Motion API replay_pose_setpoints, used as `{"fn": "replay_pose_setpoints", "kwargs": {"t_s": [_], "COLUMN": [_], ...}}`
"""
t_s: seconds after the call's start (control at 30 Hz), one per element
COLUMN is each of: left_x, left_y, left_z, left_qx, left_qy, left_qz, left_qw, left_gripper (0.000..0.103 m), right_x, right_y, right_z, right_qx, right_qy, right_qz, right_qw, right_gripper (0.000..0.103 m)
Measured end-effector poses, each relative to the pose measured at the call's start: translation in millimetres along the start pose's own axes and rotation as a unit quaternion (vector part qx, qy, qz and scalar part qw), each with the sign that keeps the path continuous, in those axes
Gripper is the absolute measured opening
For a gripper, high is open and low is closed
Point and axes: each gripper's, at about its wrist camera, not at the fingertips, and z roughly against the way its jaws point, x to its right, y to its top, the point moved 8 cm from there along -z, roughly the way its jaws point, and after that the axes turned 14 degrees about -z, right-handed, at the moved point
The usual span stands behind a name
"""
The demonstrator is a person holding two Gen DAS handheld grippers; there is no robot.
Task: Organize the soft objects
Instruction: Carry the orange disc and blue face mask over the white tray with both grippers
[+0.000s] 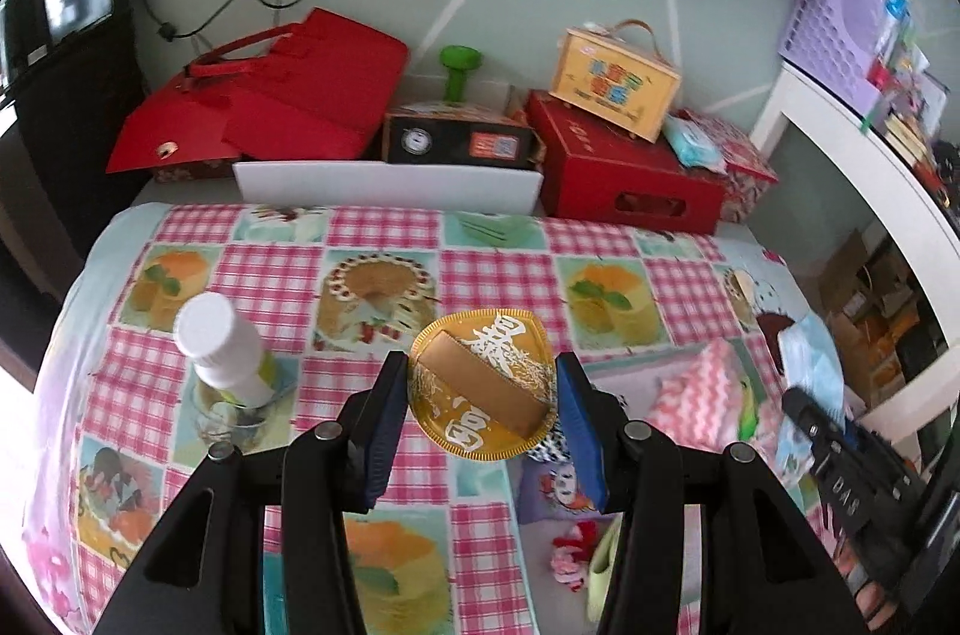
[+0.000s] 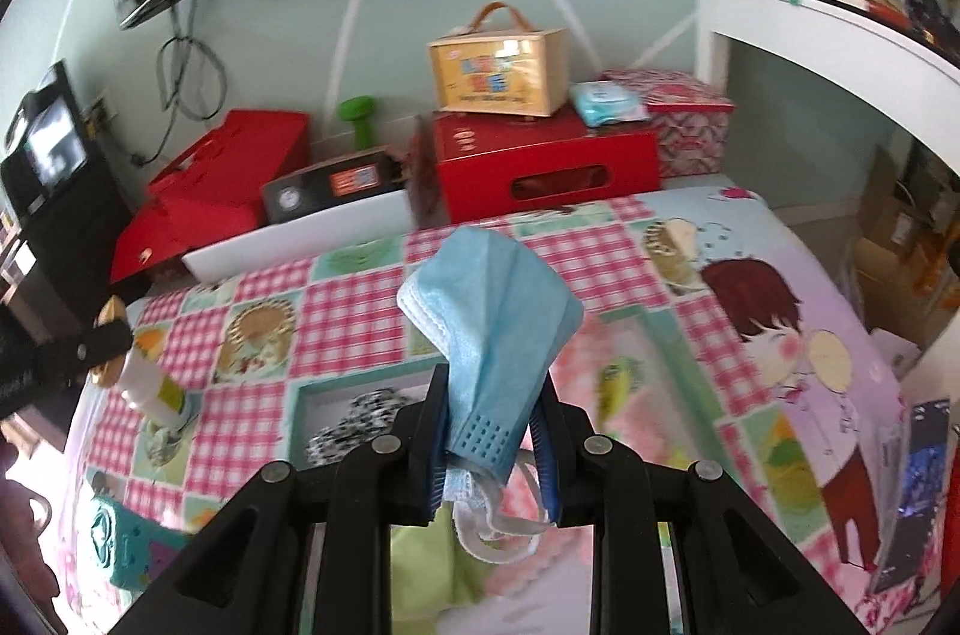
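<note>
Bottle (image 1: 223,353) left of fan (image 1: 480,383); tray (image 1: 384,186) behind fan; boxes (image 1: 624,173) behind tray; mask (image 2: 492,329) above bed (image 2: 690,287).

Betw. left claw pads: gold lid (image 1: 480,386) looked glossy foil. In right claw: blue mask (image 2: 489,329) was soft, matt nonwoven cloth.

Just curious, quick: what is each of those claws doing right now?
Left gripper: closed on the gold box.
Right gripper: closed on the blue mask.
</note>
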Motion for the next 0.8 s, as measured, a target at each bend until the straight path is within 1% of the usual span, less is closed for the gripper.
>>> {"fn": "replay_pose_setpoints", "kwargs": {"t_s": [0.13, 0.2, 0.37, 0.47, 0.6, 0.67, 0.8], "left_x": [17, 25, 44, 55, 68, 76, 84], "left_y": [-2, -4, -14, -23, -42, -51, -64], "left_z": [-8, -14, -32, -48, -73, -86, -99], "left_qx": [-0.011, -0.02, -0.046, -0.068, -0.112, -0.133, -0.157], "left_qy": [-0.014, -0.023, -0.042, -0.054, -0.06, -0.072, -0.074], "left_qz": [-0.015, -0.022, -0.035, -0.043, -0.055, -0.056, -0.065], "left_qw": [0.9997, 0.9993, 0.9975, 0.9952, 0.9904, 0.9869, 0.9826], "left_gripper": [0.05, 0.05, 0.05, 0.05, 0.05, 0.05, 0.05], "right_x": [19, 25, 24, 20, 21, 22, 23], "right_y": [3, 2, -10, -20, -32, -39, -49], "right_z": [-1, -6, -19, -29, -44, -51, -61], "right_qx": [-0.004, -0.013, -0.042, -0.064, -0.087, -0.102, -0.121], "right_qy": [-0.011, -0.018, -0.016, -0.012, -0.029, -0.034, -0.037], "right_qz": [-0.02, -0.023, -0.017, -0.012, 0.003, 0.007, 0.013], "right_qw": [1.0, 0.999, 0.999, 0.998, 0.996, 0.994, 0.992], "right_gripper": [0.026, 0.027, 0.027, 0.027, 0.027, 0.027, 0.027]}}
